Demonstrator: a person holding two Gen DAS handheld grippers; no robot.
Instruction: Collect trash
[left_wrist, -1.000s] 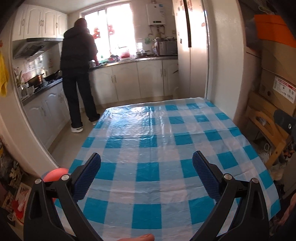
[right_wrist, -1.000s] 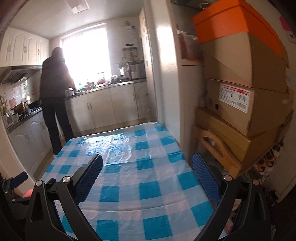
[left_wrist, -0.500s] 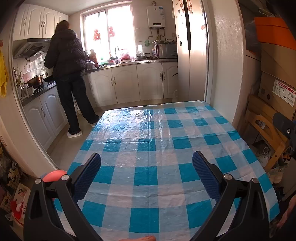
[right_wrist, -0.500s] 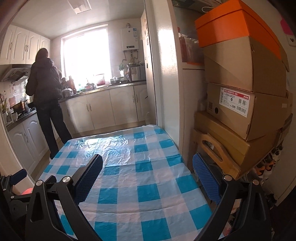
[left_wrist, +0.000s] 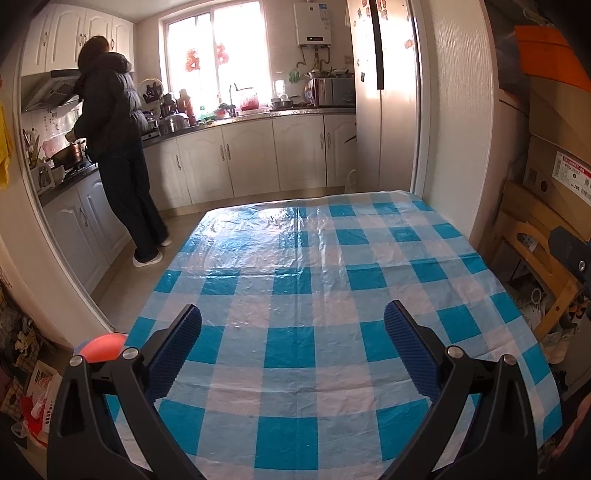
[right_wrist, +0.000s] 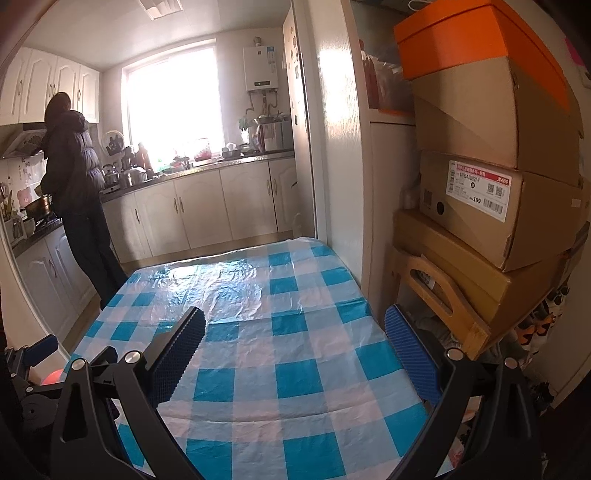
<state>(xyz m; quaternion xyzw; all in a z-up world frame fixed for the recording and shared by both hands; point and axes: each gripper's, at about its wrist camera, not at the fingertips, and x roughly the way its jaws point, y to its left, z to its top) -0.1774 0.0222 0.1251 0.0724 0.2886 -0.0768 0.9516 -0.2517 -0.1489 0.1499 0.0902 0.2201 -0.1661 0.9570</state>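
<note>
A table (left_wrist: 295, 280) covered by a blue-and-white checked cloth is seen at centre. White cabinets (left_wrist: 258, 158) and a bright window (left_wrist: 218, 59) are found at twelve o'clock (sunlight is reflected off the cloth), and stacked cardboard boxes (right_wrist: 491, 155) are placed at three o'clock.

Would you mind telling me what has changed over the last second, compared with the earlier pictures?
The person in the dark jacket has moved from the window counter leftward to the stove and now faces the pot. Both cameras have drifted slightly. Nothing was grasped or released: the left gripper and right gripper stay open above the checked tablecloth, and the stacked boxes are unchanged.
</note>
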